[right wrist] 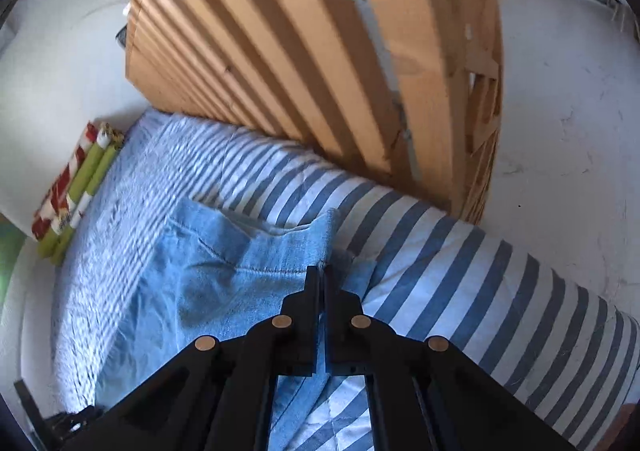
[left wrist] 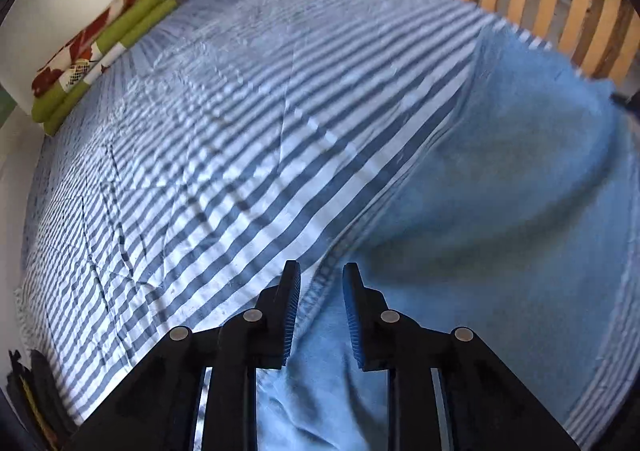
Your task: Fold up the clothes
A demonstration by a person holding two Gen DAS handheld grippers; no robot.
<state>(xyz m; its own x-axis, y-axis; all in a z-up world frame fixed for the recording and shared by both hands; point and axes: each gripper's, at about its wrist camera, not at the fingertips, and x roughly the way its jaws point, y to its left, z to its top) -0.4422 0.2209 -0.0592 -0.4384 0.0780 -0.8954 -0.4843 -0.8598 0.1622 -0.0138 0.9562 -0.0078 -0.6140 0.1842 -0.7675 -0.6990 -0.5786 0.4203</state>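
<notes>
Light-blue garment (right wrist: 224,271): soft matt cloth; striped sheet (left wrist: 240,131): woven, creased; slatted frame (right wrist: 280,31): bare wood.

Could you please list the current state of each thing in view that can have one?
Blue garment: lying rumpled on the striped bedspread.
Left gripper: open over the garment's hem.
Right gripper: shut on the garment's edge.
Patterned cloth: folded, by the wall.

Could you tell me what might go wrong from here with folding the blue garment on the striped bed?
1. The left gripper stands open over the blue garment's hem, so only the shut right gripper seems to pinch an edge; a lift could drag the cloth unevenly.
2. The striped cover is already wrinkled and may bunch up underneath.
3. The wooden slats stand close behind the right gripper.
</notes>
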